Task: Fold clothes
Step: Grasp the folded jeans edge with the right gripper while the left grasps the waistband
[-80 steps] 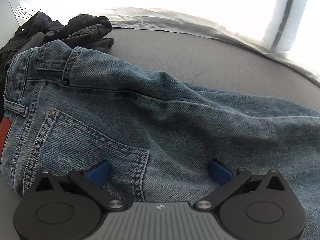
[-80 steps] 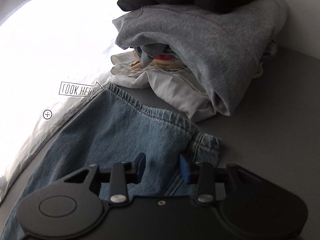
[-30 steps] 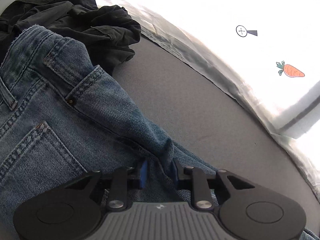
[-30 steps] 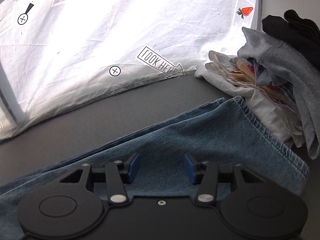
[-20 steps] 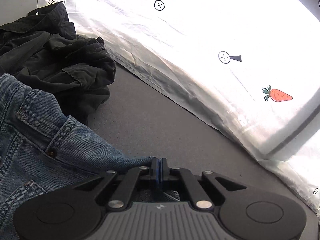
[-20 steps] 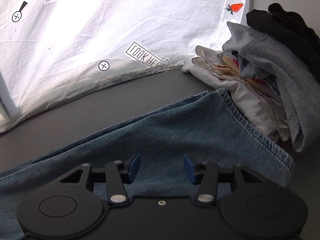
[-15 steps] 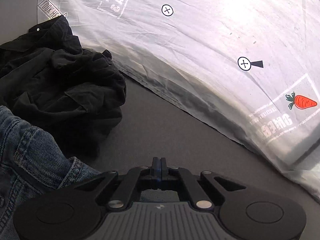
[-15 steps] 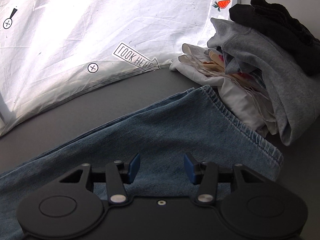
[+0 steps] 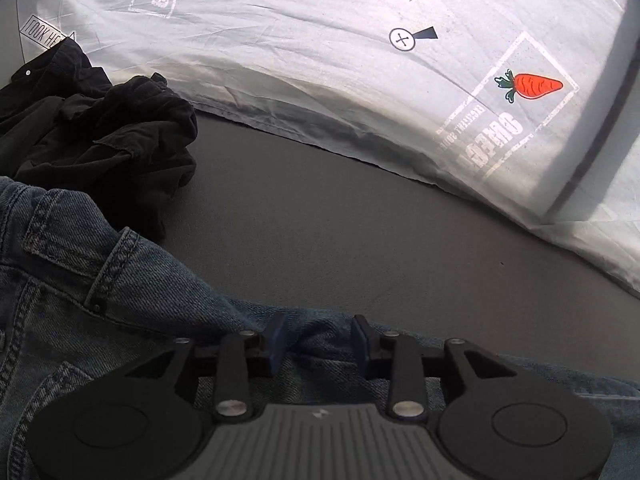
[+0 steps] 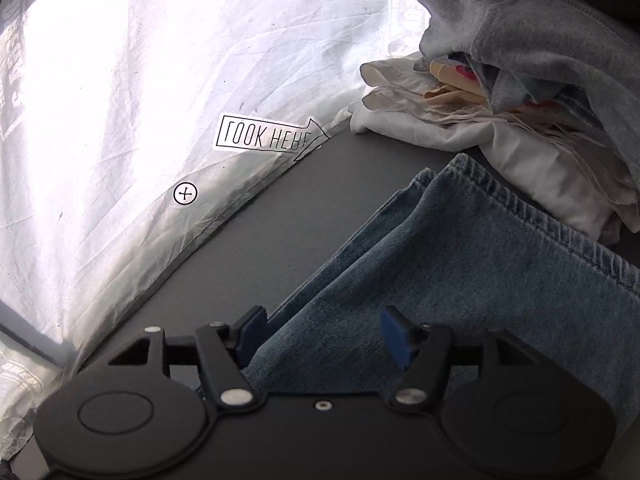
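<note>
Since the earlier frame your left tongs are opening off the jeans; right tongs opening, empty. Heavy, limp denim: grip seams.

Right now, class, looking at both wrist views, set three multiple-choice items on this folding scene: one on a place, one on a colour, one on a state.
1. Where is the black garment?
A. beyond the jeans' waistband
B. on the grey sweatshirt
C. between the left tool's pads

2. What colour is the carrot print?
A. blue
B. orange-red
C. green

3. How do the right tool's jaws stand?
A. shut on the leg
B. shut on nothing
C. apart, over denim

Key: 1 A, it lies past the waistband; 2 B, it shows on the white sheet; 3 C, the pads stand apart, opening.
</note>
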Demonstrator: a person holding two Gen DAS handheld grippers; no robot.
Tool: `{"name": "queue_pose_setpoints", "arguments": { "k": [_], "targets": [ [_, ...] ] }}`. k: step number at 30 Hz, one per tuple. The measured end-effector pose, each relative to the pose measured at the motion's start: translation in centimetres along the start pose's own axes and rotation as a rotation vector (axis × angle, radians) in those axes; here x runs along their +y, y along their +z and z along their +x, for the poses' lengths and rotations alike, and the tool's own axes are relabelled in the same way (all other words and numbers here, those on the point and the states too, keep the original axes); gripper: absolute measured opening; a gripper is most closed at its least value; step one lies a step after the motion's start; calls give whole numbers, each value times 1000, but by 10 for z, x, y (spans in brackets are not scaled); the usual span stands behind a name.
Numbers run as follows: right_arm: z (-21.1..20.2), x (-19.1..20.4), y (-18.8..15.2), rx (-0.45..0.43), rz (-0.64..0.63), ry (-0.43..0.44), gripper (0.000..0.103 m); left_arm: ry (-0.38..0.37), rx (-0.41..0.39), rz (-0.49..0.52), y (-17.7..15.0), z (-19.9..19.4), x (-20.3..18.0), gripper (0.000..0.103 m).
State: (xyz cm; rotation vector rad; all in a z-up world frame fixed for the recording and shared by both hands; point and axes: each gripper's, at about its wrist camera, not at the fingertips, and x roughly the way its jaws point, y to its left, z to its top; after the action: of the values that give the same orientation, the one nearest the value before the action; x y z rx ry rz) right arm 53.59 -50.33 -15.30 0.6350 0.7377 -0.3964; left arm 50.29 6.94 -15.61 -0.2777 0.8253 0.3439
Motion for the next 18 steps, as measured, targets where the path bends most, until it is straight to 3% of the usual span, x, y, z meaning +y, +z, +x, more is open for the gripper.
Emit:
{"name": "queue_pose_setpoints", "arguments": {
  "k": [2, 3, 4, 5, 6, 9, 11, 14, 16, 18],
  "targets": [
    [18, 6, 1, 36, -1, -82, 63, -3, -3, 6, -2, 1, -1, 47],
    [28, 9, 1, 58, -9, -131, 57, -5, -2, 5, -1, 3, 0, 47],
    [29, 14, 0, 21, -44, -147, 52, -9, 1, 1, 0, 4, 1, 47],
    [34, 18, 0, 26, -81, -136, 19, -15, 2, -6, 1, 4, 3, 47],
    [38, 20, 0, 43, -104, -112, 0, -25, 1, -13, 1, 4, 6, 47],
    [35, 29, 7, -42, -153, -66, 0, -51, -1, -27, 1, 3, 12, 47],
    [33, 37, 20, -85, -208, -88, 0, -57, 3, -19, 1, 1, 13, 47],
    [28, 36, 34, -64, -188, -60, 3, -57, 11, 3, 0, -6, 12, 48],
    [20, 30, 32, -28, -140, 3, 12, -54, 24, 8, -5, -15, 10, 58],
    [2, 18, 8, -1, -97, 79, 45, -49, 31, 13, -12, -26, 8, 67]
  ]
}}
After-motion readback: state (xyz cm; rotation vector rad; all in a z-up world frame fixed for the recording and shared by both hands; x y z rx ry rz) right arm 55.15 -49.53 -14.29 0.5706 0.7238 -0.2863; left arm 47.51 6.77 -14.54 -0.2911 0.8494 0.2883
